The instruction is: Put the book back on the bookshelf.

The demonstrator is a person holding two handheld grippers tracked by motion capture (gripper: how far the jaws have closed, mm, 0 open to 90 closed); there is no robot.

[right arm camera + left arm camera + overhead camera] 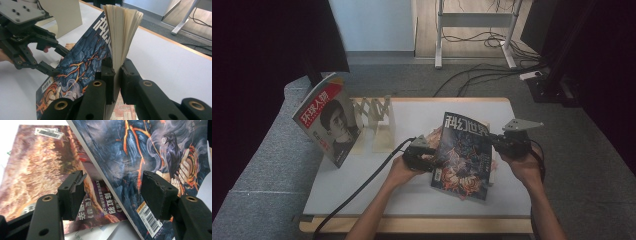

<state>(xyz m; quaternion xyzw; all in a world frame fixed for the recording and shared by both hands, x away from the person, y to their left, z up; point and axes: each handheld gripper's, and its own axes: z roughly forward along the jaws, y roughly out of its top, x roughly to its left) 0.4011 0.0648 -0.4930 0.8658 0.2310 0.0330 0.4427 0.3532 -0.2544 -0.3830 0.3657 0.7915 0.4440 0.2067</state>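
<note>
My right tongs (116,75) clamp the magazine (462,152), lifting it off the stack (37,170) on the surface (362,185); my left tongs (112,192) gape wide around its opposite edge, steadying it.

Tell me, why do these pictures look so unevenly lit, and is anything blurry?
High view: dim, corners nearly black, table pale. Left gripper view: top left corner washed out white, dark magazine sharp. Right gripper view: its jaws soft up close, page edges crisp.

The blue-and-orange paper magazine (463,155) has a glossy cover and matt cream pages. White counter (417,195) looks smooth and matt with a wood edge; far-left slatted wooden rack (374,120) is unfinished.
</note>
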